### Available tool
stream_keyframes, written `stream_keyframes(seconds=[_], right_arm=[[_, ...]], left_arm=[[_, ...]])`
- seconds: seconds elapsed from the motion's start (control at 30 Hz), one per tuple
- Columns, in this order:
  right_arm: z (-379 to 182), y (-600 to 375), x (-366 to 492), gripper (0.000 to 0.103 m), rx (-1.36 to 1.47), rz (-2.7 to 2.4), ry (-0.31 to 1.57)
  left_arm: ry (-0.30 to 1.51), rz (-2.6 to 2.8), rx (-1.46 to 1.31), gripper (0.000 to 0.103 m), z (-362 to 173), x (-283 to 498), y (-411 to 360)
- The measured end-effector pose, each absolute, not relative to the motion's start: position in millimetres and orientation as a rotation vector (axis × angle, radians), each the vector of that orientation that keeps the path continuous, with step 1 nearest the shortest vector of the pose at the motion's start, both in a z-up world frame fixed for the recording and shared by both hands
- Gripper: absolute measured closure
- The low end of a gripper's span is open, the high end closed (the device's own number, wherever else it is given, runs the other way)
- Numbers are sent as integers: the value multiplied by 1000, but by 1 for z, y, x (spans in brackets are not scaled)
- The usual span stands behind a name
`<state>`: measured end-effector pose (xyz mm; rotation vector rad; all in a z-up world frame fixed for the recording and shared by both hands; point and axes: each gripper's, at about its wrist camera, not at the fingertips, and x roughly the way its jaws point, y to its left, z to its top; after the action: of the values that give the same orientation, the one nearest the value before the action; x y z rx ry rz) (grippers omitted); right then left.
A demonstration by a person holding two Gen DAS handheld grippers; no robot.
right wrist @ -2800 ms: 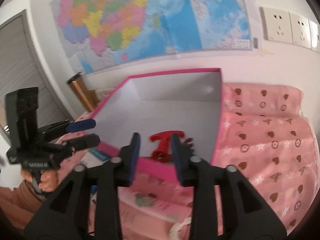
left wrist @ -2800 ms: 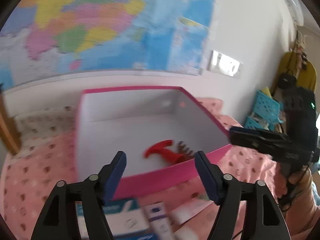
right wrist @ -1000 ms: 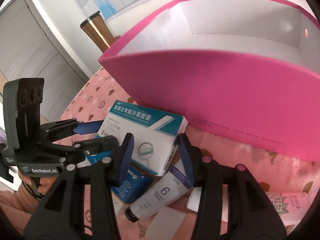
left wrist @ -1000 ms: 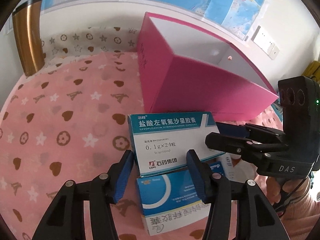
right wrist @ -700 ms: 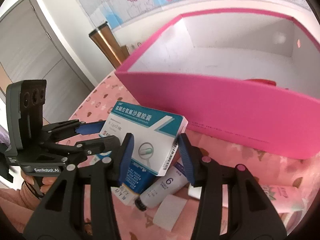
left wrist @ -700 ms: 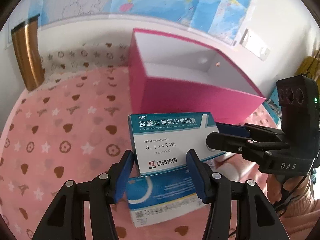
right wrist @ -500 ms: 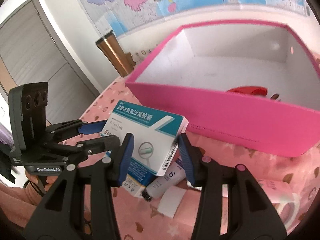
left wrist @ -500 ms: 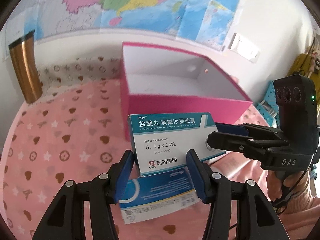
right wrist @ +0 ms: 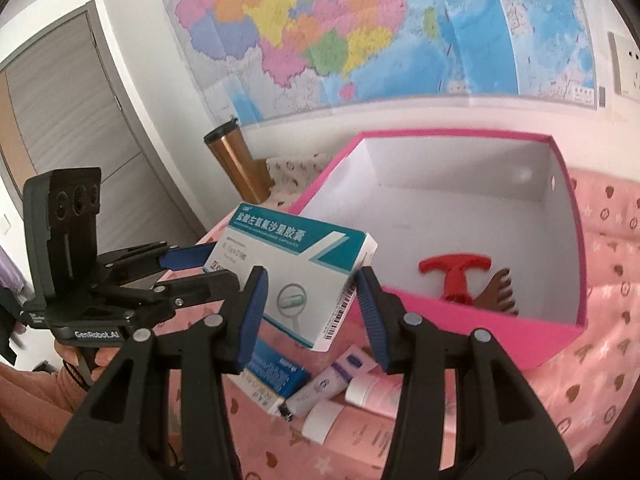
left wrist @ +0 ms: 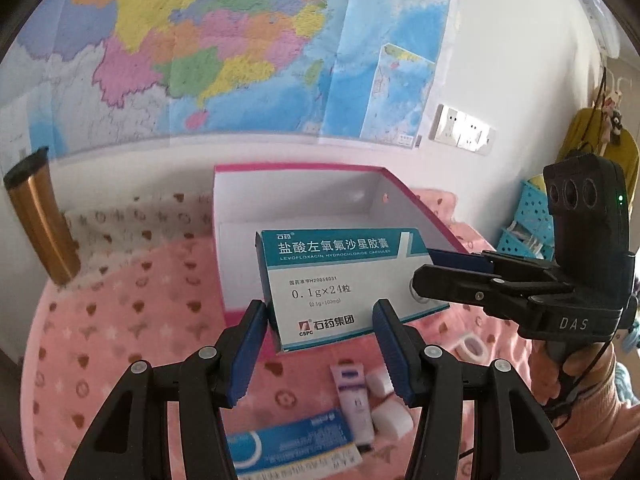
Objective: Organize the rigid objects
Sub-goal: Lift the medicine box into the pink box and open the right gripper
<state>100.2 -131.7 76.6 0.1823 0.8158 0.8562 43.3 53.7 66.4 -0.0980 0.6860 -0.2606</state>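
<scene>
While both grippers clamp the medicine box [left wrist: 340, 280] aloft, left gripper [left wrist: 320, 344] on one end and right gripper [right wrist: 310, 312] on the other, it hangs before the pink bin [right wrist: 472, 316], whose white floor holds a red handle [right wrist: 454, 274]. Below, a pink patterned blanket [left wrist: 120, 320] carries a blue carton [left wrist: 292, 440] and tubes [right wrist: 320, 388]. A coloured map [left wrist: 200, 48] covers the white wall, with a bronze tumbler [left wrist: 38, 216] beside it
</scene>
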Motion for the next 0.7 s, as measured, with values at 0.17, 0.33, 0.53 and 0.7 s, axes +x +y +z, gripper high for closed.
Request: stream_keyframes(seconds=[0.17, 0.33, 0.53, 0.7], right_arm=[[76, -134, 122, 54, 206, 844, 822], [70, -131, 137, 54, 201, 832, 846], [60, -128, 149, 54, 220, 834, 875], [53, -124, 157, 54, 221, 834, 902]], left_arm=[[705, -255, -114, 48, 68, 68, 56], [723, -243, -127, 48, 65, 84, 57], [742, -229, -129, 48, 59, 92, 58], [763, -218, -130, 48, 53, 100, 60]])
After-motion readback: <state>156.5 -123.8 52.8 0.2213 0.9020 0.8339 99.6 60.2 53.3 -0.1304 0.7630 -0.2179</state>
